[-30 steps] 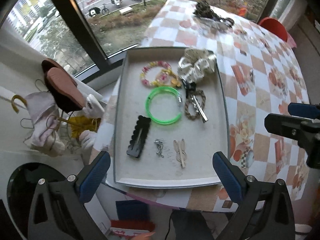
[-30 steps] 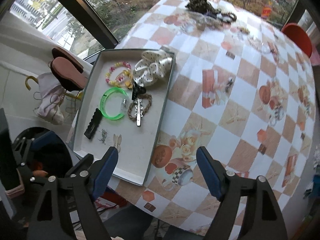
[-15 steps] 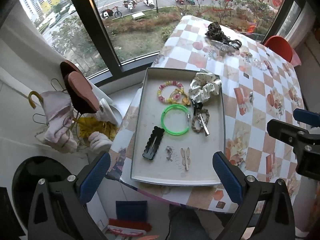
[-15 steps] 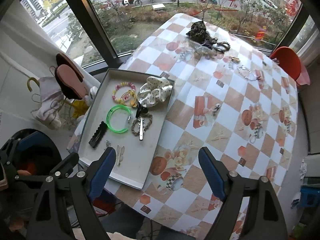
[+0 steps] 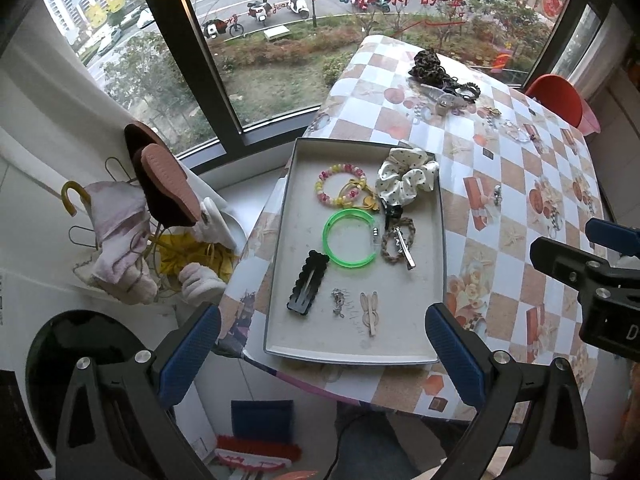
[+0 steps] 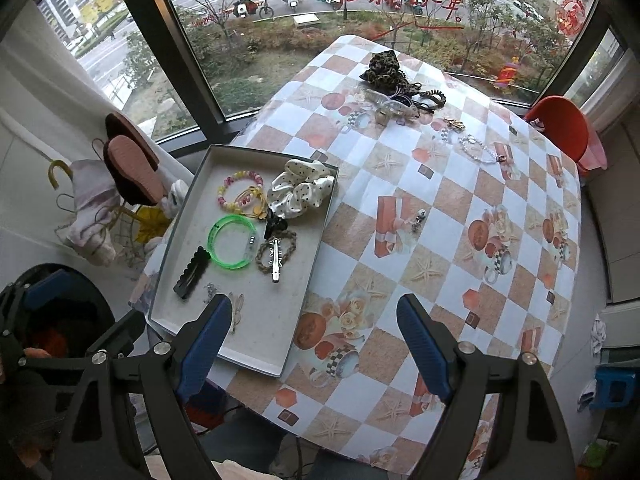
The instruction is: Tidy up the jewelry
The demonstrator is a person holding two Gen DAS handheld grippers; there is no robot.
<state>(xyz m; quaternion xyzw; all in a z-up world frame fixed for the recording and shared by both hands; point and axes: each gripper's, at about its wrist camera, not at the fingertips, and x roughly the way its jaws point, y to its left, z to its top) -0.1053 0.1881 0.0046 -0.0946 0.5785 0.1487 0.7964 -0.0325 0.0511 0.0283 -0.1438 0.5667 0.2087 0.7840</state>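
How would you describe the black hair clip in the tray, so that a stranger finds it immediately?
Look at the shallow grey tray on the checkered table's window-side edge. In its near left part, beside the green bangle, lies the black hair clip. It is the only long, flat, black piece with wavy edges; the small items next to it are silver and beige.

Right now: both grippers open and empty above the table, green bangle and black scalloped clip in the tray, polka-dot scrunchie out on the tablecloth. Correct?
One error: the polka-dot scrunchie lies in the tray, at its far corner, not on the tablecloth. The right wrist view shows it. The rest holds: left gripper and right gripper open and empty, green bangle and black scalloped clip in the tray.
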